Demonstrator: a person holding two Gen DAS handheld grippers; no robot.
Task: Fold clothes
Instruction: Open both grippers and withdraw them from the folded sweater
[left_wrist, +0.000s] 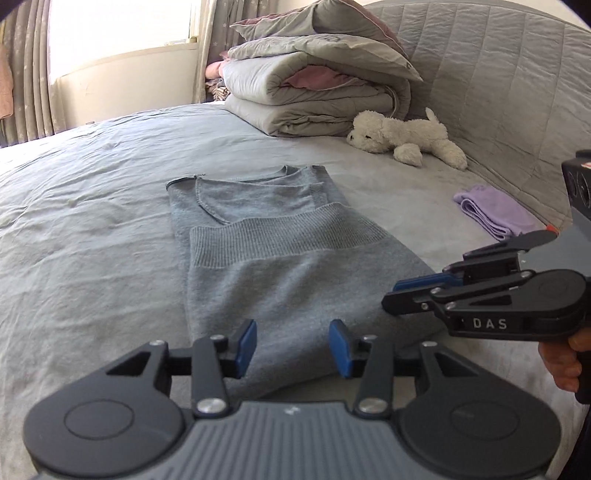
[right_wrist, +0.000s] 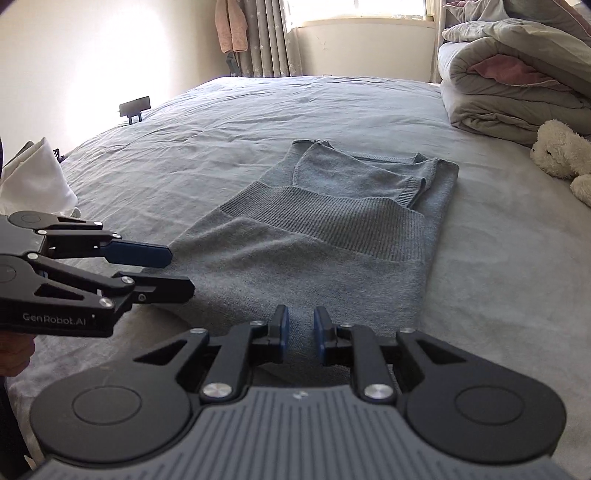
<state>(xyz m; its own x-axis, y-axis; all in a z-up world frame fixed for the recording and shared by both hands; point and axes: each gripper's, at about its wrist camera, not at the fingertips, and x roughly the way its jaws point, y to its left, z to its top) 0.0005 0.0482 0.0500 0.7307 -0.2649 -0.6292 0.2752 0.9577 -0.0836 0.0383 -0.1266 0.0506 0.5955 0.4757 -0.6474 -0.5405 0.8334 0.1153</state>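
On the bed (left_wrist: 92, 206), in the middle of both views, lies a gray sweater (left_wrist: 280, 266). It is folded, with its ribbed bottom band laid over the upper part and the neck hole at the far end. It rests flat on the wrinkled gray sheet.

At the bottom of the left wrist view sits the left gripper (left_wrist: 292, 347). Its jaws, with blue pads, stand apart over the near edge of the sweater. Nothing is pinched between them.

At the bottom of the right wrist view sits the right gripper (right_wrist: 301, 334). Its jaws are only a little apart, with a thin gap. They are just above the near edge of the sweater, and no cloth is caught in them.

Each gripper also shows from the side in the other view. In the left wrist view, at lower right, the right gripper has white letters that read "DAS". A hand (left_wrist: 567, 363) holds its handle at the right edge. In the right wrist view, at lower left, the left gripper has the words "GenRobot.AI".

At the upper right of the left wrist view is a pile of folded quilts (left_wrist: 314, 92). Just beside it lies a white stuffed dog (left_wrist: 406, 138). A small folded purple cloth (left_wrist: 491, 210) rests near the padded headboard (left_wrist: 498, 81) on the right. Curtains (right_wrist: 273, 37) hang by a bright window at the top.
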